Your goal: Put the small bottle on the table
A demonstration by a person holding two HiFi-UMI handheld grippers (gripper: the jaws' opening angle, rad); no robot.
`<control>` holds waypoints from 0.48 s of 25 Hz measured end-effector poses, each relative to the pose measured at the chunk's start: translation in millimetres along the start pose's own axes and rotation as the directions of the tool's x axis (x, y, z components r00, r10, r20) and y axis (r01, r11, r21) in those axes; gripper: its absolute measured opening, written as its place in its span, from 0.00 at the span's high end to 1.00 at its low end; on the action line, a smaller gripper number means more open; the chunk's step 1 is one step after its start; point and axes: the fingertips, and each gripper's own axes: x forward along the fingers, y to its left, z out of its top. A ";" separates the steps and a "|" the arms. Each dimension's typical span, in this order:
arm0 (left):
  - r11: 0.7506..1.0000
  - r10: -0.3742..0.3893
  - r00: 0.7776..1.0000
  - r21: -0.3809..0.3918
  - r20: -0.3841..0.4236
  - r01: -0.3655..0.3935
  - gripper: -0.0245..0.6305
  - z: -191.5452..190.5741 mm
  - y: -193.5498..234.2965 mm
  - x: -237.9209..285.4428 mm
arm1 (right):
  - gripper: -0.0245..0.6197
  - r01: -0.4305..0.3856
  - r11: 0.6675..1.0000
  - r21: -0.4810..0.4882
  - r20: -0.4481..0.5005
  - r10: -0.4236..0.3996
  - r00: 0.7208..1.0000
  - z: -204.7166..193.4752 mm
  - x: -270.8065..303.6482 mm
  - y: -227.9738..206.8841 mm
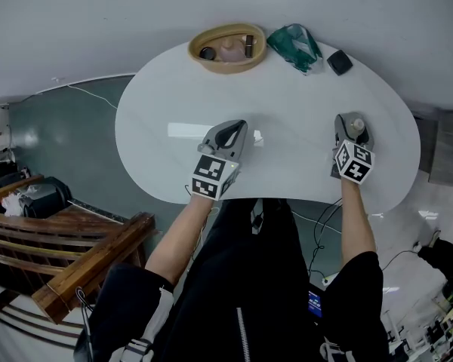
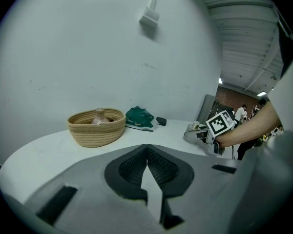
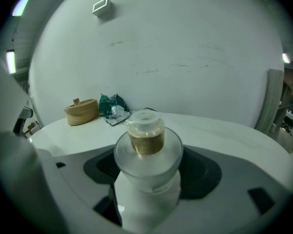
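A small bottle [image 3: 145, 139] with a frosted white body, gold collar and clear cap stands upright between the jaws of my right gripper [image 3: 147, 174], which is shut on it. In the head view the right gripper [image 1: 352, 121] holds the bottle [image 1: 355, 127] over the right part of the white oval table [image 1: 302, 104]; I cannot tell whether the bottle touches it. My left gripper [image 1: 238, 129] lies low over the table's middle, its jaws together at the tips with nothing between them [image 2: 146, 147].
At the table's far edge stands a woven basket [image 1: 227, 47] holding a pinkish bottle [image 2: 100, 116] and small items. Right of it lie a green bag [image 1: 295, 45] and a small black object [image 1: 340, 62]. A wooden bench [image 1: 53, 240] is on the floor at left.
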 end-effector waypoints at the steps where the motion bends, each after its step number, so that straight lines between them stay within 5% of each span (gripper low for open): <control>1: 1.000 -0.003 1.000 -0.001 0.000 0.003 0.96 -0.3 -0.5 0.3 | 0.44 0.004 1.000 -0.010 -0.002 -0.004 1.000 -0.8 -0.6 0.6; 12: 1.000 -0.007 1.000 -0.003 0.003 0.007 0.96 -3.4 3.4 -11.3 | 0.44 0.039 0.998 -0.040 -0.010 -0.040 0.999 -4.7 -2.2 0.3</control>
